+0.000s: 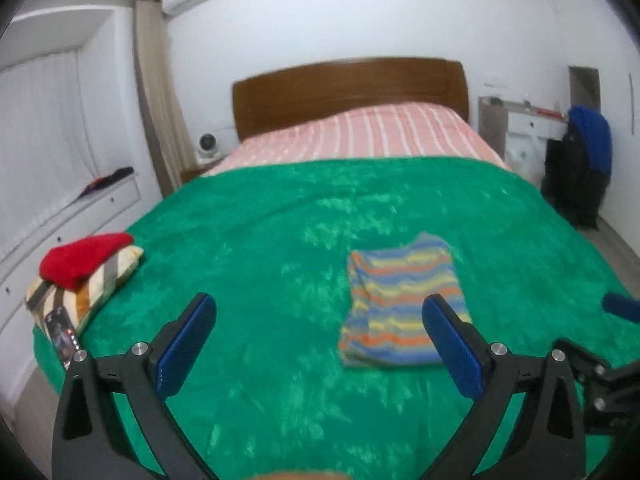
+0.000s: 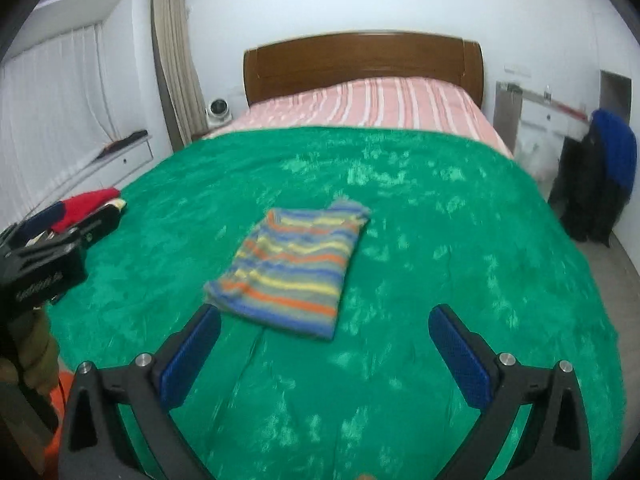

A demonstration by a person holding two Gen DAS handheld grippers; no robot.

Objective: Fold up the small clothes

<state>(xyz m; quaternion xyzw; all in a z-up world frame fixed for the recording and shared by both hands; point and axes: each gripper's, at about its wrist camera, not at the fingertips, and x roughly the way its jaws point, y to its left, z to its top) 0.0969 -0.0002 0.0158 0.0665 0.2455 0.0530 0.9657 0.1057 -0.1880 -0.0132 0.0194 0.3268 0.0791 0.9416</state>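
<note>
I hold both grippers above the near end of the green blanket [image 1: 256,216], and neither touches cloth. The left gripper [image 1: 316,344] stands wide open with nothing between its pads. The right gripper [image 2: 324,348] is spread just as wide and is likewise empty.

The striped shirt [image 2: 294,270] lies flat on the blanket as a compact rectangle. It sits just ahead of the right gripper, a little toward its left finger. From the left gripper it lies ahead and to the right, and the right pad [image 1: 450,344] overlaps its near right corner in that view.

In my judgement the shirt is already folded lengthwise, so the step in hand is either one more fold across or lifting it away. A stack with a red garment [image 1: 82,258] on a striped pillow [image 1: 102,280] rests far to the left of the left gripper and looks like a possible place for finished pieces.

Procedure for a clean fold:
- Lower each gripper onto one near corner of the shirt.
- Slide the lower pad under all layers before closing.
- Lift both corners together and keep the edge taut.
- Avoid pinching the plush blanket beneath.
</note>
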